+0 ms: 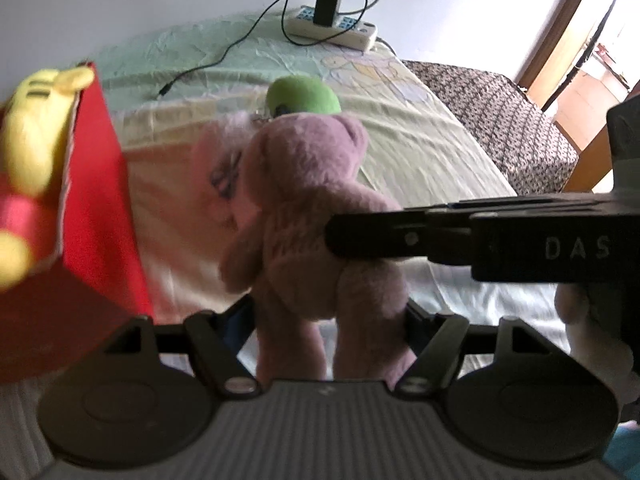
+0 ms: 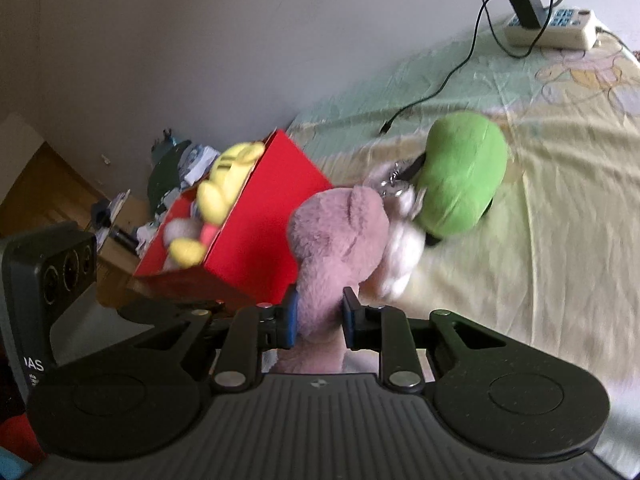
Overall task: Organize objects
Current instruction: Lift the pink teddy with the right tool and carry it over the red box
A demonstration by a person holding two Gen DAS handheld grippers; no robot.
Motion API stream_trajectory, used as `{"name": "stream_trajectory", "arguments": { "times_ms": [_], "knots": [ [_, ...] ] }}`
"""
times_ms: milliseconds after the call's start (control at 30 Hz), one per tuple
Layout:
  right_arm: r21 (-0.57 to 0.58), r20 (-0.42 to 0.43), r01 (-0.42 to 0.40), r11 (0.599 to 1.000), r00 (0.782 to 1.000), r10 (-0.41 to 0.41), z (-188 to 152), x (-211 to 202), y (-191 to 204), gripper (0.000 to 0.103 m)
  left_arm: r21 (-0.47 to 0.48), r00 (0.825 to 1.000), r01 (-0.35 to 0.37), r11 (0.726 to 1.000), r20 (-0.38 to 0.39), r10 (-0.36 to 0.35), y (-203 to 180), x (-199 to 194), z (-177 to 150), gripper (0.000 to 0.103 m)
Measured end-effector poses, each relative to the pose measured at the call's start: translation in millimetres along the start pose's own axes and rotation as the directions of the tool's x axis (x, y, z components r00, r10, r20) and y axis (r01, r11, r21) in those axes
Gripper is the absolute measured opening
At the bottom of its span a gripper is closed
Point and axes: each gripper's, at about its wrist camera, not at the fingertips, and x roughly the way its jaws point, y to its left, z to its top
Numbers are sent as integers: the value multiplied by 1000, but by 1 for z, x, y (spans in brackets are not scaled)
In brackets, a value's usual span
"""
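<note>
Between the right gripper's [image 2: 320, 318] jaws: fuzzy pink plush bear [image 2: 340, 236], pinched, lifted off the bed [image 2: 560, 200]. Left gripper [image 1: 326, 322] jaws half-spread around its legs, contact unclear. Step: transfer. Next, probably carry leftward to open red cardboard box [image 2: 256, 232].

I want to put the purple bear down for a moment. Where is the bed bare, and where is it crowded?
Bare sheet lies right of the green plush, below the power strip. Crowded: the red box, already holding a yellow plush, close beside the purple bear.
</note>
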Motion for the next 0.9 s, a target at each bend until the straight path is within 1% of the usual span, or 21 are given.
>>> {"name": "stream_trajectory", "arguments": {
  "times_ms": [167, 267, 467, 600, 733, 833, 900],
  "knots": [
    [-37, -42, -23, 999, 999, 22, -12, 5, 15, 23, -24, 1000, -11, 1000, -8, 11, 4, -12, -21, 75],
    [-85, -79, -44, 995, 996, 37, -18, 12, 28, 23, -54, 1000, -22, 998, -15, 21, 11, -18, -34, 75],
    [-141, -162, -125, 982, 981, 102, -25, 32, 52, 23, -145, 997, -71, 987, -22, 68, 28, -37, -58, 74],
    [-160, -223, -210, 964, 960, 172, -25, 51, 70, 23, -222, 993, -119, 968, -23, 117, 43, -52, -73, 74],
    [-161, -283, -303, 939, 926, 250, -29, 72, 91, 23, -300, 983, -181, 937, -34, 179, 62, -74, -90, 73],
    [-159, -321, -365, 917, 898, 302, -30, 86, 110, 23, -346, 976, -213, 914, -36, 214, 76, -92, -102, 73],
    [-170, -335, -392, 904, 886, 321, -31, 92, 124, 23, -369, 972, -228, 901, -32, 233, 84, -104, -108, 73]
  ]
}}
